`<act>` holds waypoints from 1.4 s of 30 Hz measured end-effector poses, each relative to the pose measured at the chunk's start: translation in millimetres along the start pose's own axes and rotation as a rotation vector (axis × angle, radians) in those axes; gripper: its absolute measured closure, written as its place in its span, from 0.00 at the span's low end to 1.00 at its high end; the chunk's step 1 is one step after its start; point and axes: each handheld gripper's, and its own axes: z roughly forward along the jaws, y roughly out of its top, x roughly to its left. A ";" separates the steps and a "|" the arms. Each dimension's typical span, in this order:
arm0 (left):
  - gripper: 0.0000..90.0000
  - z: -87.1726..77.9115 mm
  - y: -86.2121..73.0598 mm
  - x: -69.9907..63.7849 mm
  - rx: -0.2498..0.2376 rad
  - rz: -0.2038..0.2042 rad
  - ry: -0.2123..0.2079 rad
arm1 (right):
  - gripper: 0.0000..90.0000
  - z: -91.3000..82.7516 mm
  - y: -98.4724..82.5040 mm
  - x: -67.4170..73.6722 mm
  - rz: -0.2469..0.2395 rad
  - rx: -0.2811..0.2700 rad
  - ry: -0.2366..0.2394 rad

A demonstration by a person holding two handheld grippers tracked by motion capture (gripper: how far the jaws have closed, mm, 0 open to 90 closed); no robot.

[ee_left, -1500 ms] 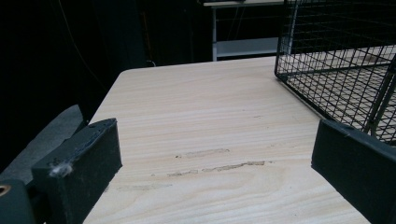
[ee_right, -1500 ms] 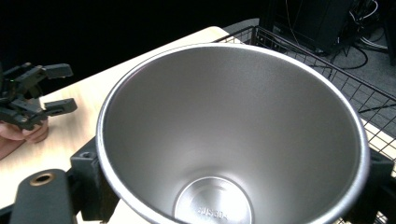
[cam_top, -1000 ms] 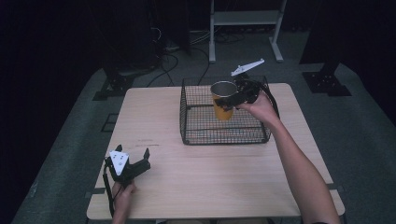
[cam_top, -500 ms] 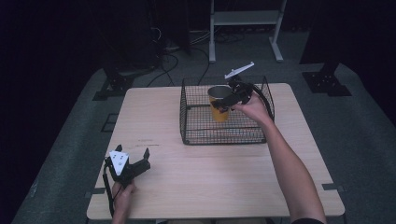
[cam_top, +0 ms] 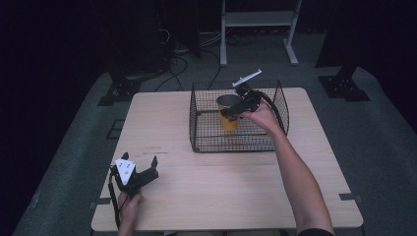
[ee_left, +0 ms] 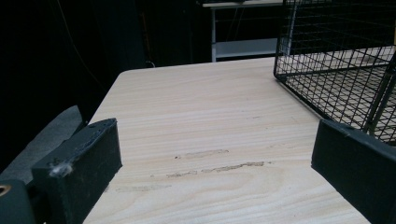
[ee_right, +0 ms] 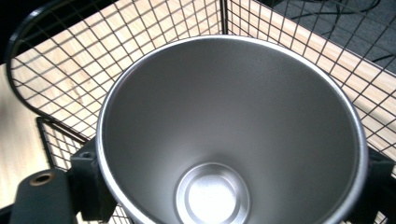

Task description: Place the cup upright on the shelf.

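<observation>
Inside the wire basket (cam_top: 206, 132), the right hand-held gripper (cam_top: 231, 112) pinches a yellow cup (cam_top: 228, 121), silver within; the left hand-held gripper (cam_top: 140, 164) rests spread.

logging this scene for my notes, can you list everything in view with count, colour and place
table: 1, light wood, centre
basket: 1, black wire, far right part of the table
cup: 1, yellow outside, bare metal inside, empty, upright, held in the basket
shelf: 1, white, on the floor behind the table
left gripper: 1, black, open, low over the near left corner
right gripper: 1, black, shut on the cup
</observation>
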 end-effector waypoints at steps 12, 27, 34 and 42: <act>0.01 0.1 0.0 -0.3 -0.001 0.000 0.000 | 0.15 15.1 -6.3 -7.7 0.009 0.058 -0.008; 0.01 -0.1 0.0 -0.1 0.000 0.000 0.001 | 0.15 24.5 -10.2 -13.2 0.015 0.085 -0.033; 0.01 -0.2 0.0 0.2 0.000 -0.002 0.001 | 0.14 28.1 -12.2 -15.3 0.009 0.097 -0.060; 0.01 -0.4 0.0 0.1 0.000 -0.001 0.001 | 0.14 32.0 -12.6 -12.3 -0.009 0.100 -0.068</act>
